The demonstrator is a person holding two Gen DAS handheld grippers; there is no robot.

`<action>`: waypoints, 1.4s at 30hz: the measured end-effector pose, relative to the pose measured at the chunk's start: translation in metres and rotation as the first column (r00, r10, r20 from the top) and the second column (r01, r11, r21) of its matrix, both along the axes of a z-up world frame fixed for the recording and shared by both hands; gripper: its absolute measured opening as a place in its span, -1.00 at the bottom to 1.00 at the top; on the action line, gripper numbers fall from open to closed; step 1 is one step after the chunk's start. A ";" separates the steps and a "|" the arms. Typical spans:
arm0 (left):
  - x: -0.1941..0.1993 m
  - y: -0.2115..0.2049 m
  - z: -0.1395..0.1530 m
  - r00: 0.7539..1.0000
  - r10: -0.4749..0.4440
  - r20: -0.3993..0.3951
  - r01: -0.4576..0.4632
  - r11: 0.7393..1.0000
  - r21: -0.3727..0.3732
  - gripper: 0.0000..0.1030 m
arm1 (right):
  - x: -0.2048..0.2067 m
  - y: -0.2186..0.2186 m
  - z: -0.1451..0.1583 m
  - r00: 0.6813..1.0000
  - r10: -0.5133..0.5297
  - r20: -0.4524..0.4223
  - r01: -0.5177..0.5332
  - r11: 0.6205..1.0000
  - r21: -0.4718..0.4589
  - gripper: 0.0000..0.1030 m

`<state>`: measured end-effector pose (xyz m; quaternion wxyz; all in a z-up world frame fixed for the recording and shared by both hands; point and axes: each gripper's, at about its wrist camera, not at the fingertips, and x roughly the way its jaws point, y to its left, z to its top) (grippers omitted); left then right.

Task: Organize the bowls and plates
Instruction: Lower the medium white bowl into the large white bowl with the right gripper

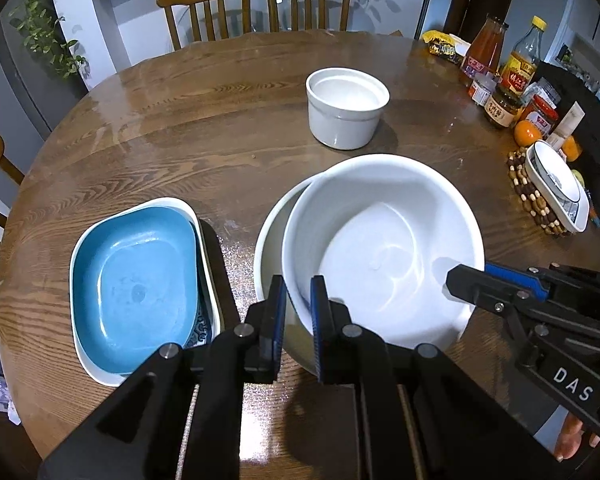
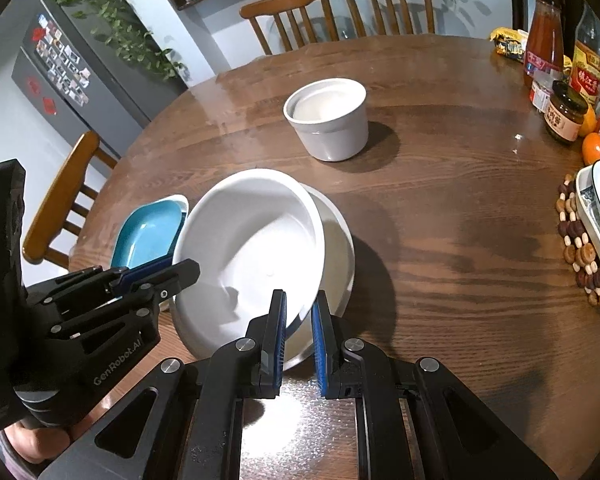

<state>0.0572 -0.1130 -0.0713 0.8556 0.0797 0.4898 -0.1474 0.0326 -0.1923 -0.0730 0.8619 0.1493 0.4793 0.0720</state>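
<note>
- Left tongs [image 1: 298,320] are nearly closed, with the near left rim of the upper white bowl [image 1: 384,248] pinched between their blue pads; right tongs [image 2: 299,336] are nearly closed too, clamped on the same bowl's near right rim.
- Round wooden bench [image 1: 180,132] carries all the dishes; three wooden chairs stand around its far and left edges.
- Upper white bowl is empty and tilted, sitting partly inside a second white bowl [image 1: 268,240], which rests on the bench at its near middle. The lower bowl's rim shows as a crescent on the left in the left wrist view, and on the right in the right wrist view.
- Blue square dish [image 1: 136,284] lies to the left of the two bowls, nested in a white square dish [image 1: 85,356]; a patterned blue-and-white dish edge peeks out between them at the near right corner. The blue dish is empty.
- White ramekin [image 1: 346,114] stands upright farther back on the bench, well apart from the bowls, with a smaller white piece seated inside it.
- White oblong dish with a dark rim line [image 1: 556,188] rests on a beaded wooden trivet [image 1: 528,196] at the right edge.
- Bottles and jars [image 1: 504,92], with oranges [image 1: 527,133] beside them, cluster at the far right.
</note>
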 end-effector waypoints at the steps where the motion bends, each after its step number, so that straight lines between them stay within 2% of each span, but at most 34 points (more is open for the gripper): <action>1: 0.000 0.000 -0.001 1.000 0.000 -0.001 0.000 1.000 0.002 -0.79 | 0.000 0.000 -0.001 1.000 0.001 -0.002 -0.001 1.000 -0.002 -0.74; 22: 0.010 -0.007 -0.011 0.999 0.000 -0.038 0.002 0.999 0.036 -0.78 | 0.008 0.005 -0.004 1.000 0.005 -0.029 -0.006 0.999 -0.038 -0.74; 42: 0.012 -0.013 -0.013 1.000 -0.005 -0.030 0.007 0.998 0.065 -0.69 | 0.009 0.006 -0.005 0.999 0.005 -0.040 -0.007 0.999 -0.045 -0.74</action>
